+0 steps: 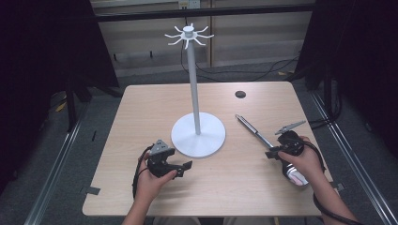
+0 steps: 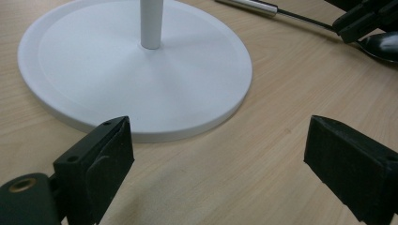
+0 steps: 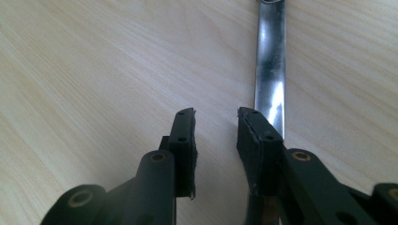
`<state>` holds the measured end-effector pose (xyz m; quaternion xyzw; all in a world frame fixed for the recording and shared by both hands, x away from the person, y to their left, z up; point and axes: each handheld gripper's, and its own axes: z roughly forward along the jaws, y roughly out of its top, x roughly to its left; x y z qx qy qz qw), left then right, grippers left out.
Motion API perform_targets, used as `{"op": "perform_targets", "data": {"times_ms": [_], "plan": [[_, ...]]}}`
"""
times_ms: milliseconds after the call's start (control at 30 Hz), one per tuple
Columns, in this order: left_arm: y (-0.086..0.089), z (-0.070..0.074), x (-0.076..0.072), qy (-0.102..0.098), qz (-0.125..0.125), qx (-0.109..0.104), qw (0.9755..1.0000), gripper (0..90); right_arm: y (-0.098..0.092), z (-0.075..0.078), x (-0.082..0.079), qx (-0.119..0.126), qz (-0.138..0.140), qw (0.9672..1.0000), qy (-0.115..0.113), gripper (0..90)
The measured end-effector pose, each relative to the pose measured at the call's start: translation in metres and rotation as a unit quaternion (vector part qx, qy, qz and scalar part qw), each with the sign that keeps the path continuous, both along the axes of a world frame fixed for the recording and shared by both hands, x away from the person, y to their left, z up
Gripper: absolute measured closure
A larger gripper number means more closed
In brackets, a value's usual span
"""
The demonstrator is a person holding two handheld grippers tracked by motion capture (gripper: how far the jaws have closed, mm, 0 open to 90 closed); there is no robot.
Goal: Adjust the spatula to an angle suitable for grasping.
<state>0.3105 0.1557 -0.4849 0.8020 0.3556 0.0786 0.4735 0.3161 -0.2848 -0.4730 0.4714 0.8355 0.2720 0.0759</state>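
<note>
Long shiny metal ladle (image 1: 256,132) flat on light wooden desk (image 1: 141,117), right of white round-based stand (image 1: 198,134). Right gripper (image 1: 273,152) at handle, narrowed, handle beside one jaw, not clamped. Left gripper (image 1: 180,168) released, wide apart, near stand base.

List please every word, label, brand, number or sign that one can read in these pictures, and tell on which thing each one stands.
There are none to quote: no readable text stands on any thing.
White stand: plain, no marking.
Metal utensil: shiny bare handle, no brand to be seen.
Left hand-held gripper and right hand-held gripper: black, no lettering.
Wooden table: bare grain, one dark round spot without writing.
</note>
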Motion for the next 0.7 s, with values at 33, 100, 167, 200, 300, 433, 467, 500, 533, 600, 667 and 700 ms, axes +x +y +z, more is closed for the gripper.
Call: {"op": "perform_targets", "data": {"times_ms": [33,100,167,200,300,433,467,500,533,600,667,700], "plan": [[0.000,0.000,0.000,0.000,0.001,0.001,1.0000,8.4,-0.002,0.002,0.000,0.002,-0.005,1.0000,-0.005,66.1],[0.000,0.001,0.000,-0.001,0.000,0.001,1.0000,8.4,-0.004,0.005,0.000,0.009,-0.014,0.9998,-0.013,63.7],[-0.001,0.000,0.000,0.000,0.001,0.000,1.0000,8.4,-0.009,0.009,0.001,0.005,-0.035,0.9988,-0.032,59.5],[-0.001,-0.001,0.000,0.001,0.001,0.001,1.0000,8.4,-0.011,0.009,0.001,0.006,-0.040,0.9986,-0.034,59.4],[-0.001,-0.001,0.000,0.002,-0.001,0.003,1.0000,8.5,-0.011,0.004,0.002,0.001,-0.042,0.9986,-0.031,58.6],[-0.003,0.000,0.000,0.001,-0.003,0.002,1.0000,8.5,-0.009,-0.007,0.004,-0.012,-0.041,0.9989,-0.018,62.1],[-0.002,0.000,0.000,0.000,-0.002,0.003,1.0000,8.5,-0.008,-0.008,0.004,-0.022,-0.044,0.9987,-0.013,70.0],[-0.002,0.000,0.000,0.001,-0.002,0.002,1.0000,8.5,-0.009,-0.009,0.004,-0.021,-0.041,0.9989,-0.010,72.3],[-0.002,0.000,0.000,0.001,-0.001,0.001,1.0000,8.5,-0.011,-0.009,0.004,-0.018,-0.041,0.9989,-0.013,74.5],[-0.002,-0.001,0.000,0.001,0.000,0.004,1.0000,8.6,-0.010,-0.009,0.003,-0.009,-0.038,0.9992,-0.003,74.7],[-0.002,-0.001,0.000,0.001,0.000,0.003,1.0000,8.6,-0.010,-0.008,0.003,-0.011,-0.036,0.9993,-0.004,74.8],[-0.002,0.000,0.000,0.002,0.000,0.002,1.0000,8.6,-0.008,-0.008,0.002,-0.012,-0.036,0.9993,-0.002,74.8]]}}
